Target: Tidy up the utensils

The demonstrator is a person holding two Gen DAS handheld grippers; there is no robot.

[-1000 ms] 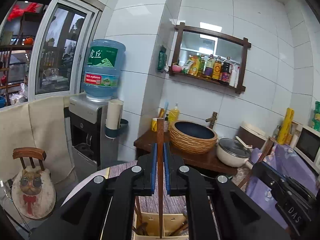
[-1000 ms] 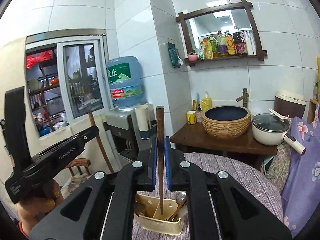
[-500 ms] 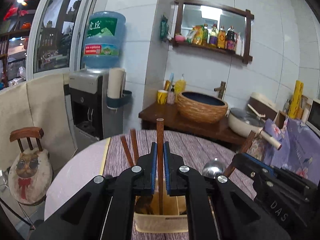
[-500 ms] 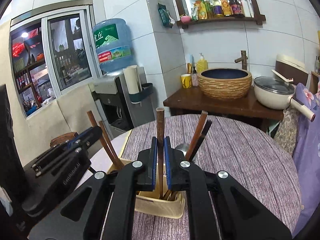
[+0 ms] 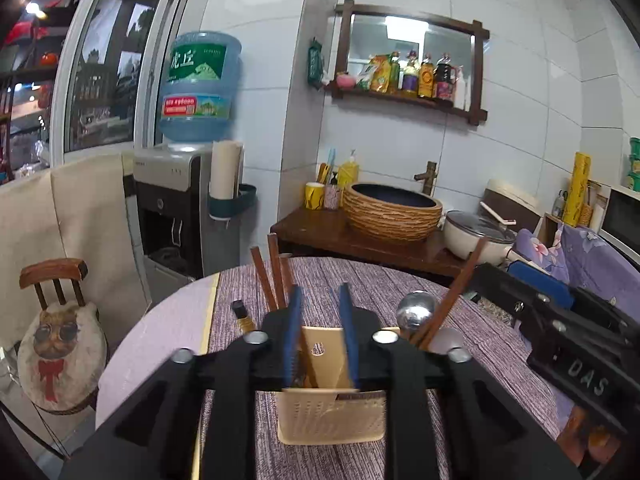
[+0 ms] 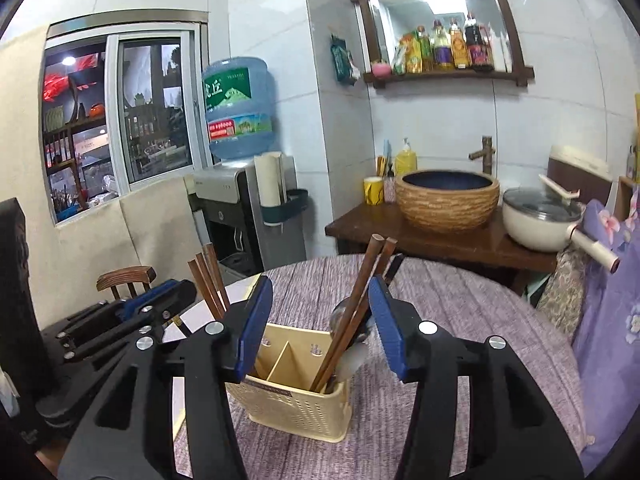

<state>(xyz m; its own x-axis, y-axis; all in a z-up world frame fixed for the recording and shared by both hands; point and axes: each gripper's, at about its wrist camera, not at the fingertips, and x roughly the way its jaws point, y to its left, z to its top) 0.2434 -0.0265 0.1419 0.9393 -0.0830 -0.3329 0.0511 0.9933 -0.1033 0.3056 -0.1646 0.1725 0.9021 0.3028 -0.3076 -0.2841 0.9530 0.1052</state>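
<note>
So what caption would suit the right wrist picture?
Open right tongs above a cream utensil holder with brown chopsticks standing inside.

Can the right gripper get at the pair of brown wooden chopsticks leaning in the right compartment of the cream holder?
Probably yes: the right gripper is open, with the brown wooden chopsticks rising between its fingers from the cream perforated holder; nothing blocks them.

Cream perforated holder [image 6: 296, 400], brown chopsticks [image 6: 352, 316], purple striped tablecloth [image 6: 460, 320].
</note>
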